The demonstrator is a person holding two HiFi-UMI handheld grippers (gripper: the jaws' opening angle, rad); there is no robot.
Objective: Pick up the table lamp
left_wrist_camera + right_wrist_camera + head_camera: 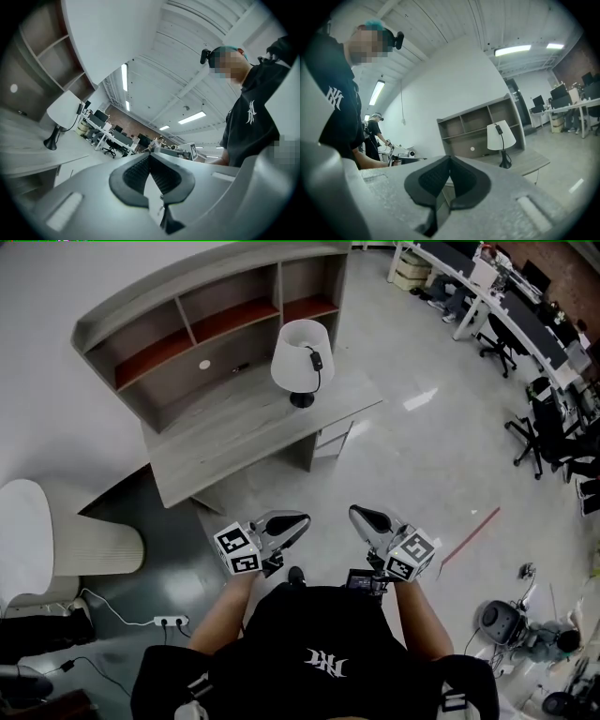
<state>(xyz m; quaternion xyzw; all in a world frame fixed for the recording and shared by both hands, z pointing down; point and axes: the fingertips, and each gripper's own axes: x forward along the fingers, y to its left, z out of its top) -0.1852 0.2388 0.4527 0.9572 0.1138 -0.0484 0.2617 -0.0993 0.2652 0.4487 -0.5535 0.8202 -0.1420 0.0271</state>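
The left tongs are pressed together with nothing between the ribbed pads; the right tongs are likewise pressed together and hold nothing; the two sit side by side just in front of the person's dark shirt, tips leaning toward each other and aimed out over the pale floor toward the counter; each carries its marker cube on the outer side. Beyond them, well apart from both tongs, the lamp stands on the counter near its right end, in front of the shelves that rise along the counter's back edge; the lamp is upright, its long axis vertical, the small dark base planted on the wood and the white shade on top, narrower at its upper rim; a black cord runs down the shade's side, with a dark switch hanging against the shade. In the right gripper view the lamp shows straight up to the right of the closed tips; in the left gripper view it appears at far left, leaning only with the lens's curve.
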